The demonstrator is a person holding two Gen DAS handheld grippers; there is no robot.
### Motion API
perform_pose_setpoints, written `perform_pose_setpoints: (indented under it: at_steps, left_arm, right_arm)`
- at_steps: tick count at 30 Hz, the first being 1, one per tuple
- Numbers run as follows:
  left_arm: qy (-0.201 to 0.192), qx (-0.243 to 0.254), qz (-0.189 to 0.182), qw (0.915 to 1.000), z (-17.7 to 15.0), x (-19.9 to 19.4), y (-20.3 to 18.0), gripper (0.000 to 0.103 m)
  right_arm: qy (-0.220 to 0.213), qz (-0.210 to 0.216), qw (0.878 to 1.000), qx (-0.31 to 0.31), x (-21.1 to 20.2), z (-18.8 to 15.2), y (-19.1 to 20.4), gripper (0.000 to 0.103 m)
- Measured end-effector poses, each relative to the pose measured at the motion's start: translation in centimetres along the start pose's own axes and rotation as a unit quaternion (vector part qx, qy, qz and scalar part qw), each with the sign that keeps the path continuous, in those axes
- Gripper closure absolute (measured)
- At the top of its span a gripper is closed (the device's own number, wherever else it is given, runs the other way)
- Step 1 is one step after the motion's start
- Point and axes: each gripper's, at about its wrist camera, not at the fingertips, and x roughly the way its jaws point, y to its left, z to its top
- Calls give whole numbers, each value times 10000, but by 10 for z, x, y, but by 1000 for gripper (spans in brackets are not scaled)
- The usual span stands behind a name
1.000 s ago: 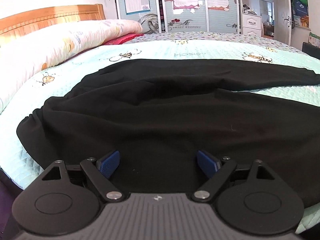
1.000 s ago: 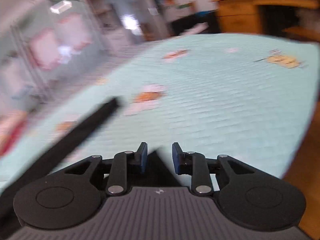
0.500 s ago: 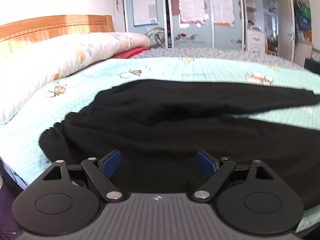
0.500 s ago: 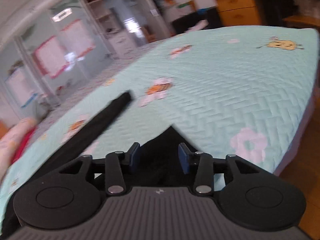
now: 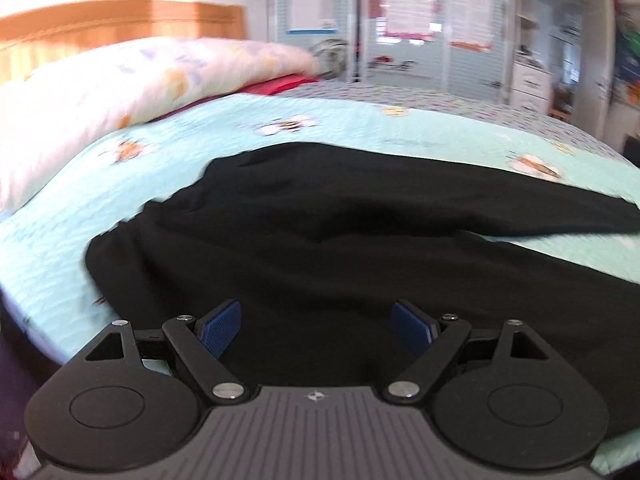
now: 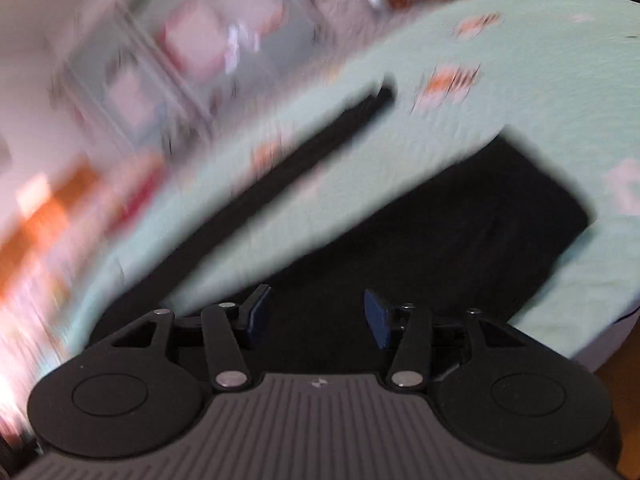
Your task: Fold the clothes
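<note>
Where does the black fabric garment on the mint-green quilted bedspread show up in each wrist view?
Left wrist: the black fabric garment fills the lower middle, spreading rightward beyond the open left gripper.
Right wrist: blurred, the garment sits centre-right beyond the open right gripper, with a narrow strip running up the middle.
Shared landmark: the mint-green quilted bedspread with cartoon prints.

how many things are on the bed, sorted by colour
black: 1, the garment
pale floral: 1, the quilt
red: 1, the cloth peeking from under the quilt
total: 3, all on the mint bedspread
</note>
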Motion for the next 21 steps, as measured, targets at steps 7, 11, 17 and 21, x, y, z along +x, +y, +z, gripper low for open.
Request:
perform_pose_setpoints:
  at_steps: [7, 11, 17, 21]
  left_arm:
    - [-124, -29, 201, 9997, -4, 13, -2, 17]
    - [-91, -307, 446, 9985, -8, 26, 5, 17]
    - [-158, -440, 577, 9972, -16, 26, 16, 16]
    - [-169, -327, 482, 9982, -20, 30, 18, 16]
  right_arm:
    - [-986, -890, 9911, -19, -31, 9, 6, 60]
    - [-624, 244, 9970, -388, -27, 2, 57, 53]
    - [182, 1478, 9789, -1397, 29, -23, 185, 52]
    - [485, 1941, 9625, -1834, 80, -31, 263, 52]
